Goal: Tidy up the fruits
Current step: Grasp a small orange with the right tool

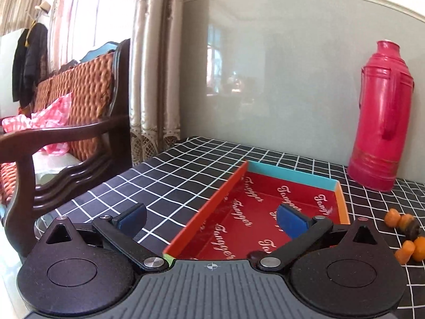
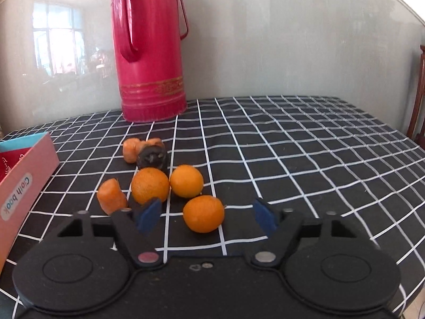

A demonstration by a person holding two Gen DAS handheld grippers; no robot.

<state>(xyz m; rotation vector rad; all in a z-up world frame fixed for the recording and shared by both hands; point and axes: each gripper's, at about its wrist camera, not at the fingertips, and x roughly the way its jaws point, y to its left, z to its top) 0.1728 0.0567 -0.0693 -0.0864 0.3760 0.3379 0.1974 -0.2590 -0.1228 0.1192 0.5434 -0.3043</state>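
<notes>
Oranges sit in a loose cluster on the black, white-gridded table (image 2: 292,143), in front of the pink thermos (image 2: 150,50) that stands upright at the table's back edge against the wall. Nearest orange (image 2: 203,214) lies closest to the right claw (image 2: 207,216), between its two blue-padded fingers, which are spread wide and touch nothing. Two more, a left orange (image 2: 150,185) and a right orange (image 2: 186,181), rest side by side between that one and the thermos, nearly touching each other. An orange carrot-like chunk (image 2: 112,196) lies just beside the left orange, on the side toward the box. Closer to the thermos are another orange chunk (image 2: 130,149) and a dark, blackened piece (image 2: 152,157), touching one another.

To the thermos's left lies a shallow open box (image 1: 292,173) with a red printed lining, a teal far wall and orange side walls; its outer side reads "Cloth book" in the right wrist view. The left claw (image 1: 212,219) hovers over the box's near end, released, with one blue finger over the tablecloth and the other over the red lining. Nothing shows inside the visible part of the box.
</notes>
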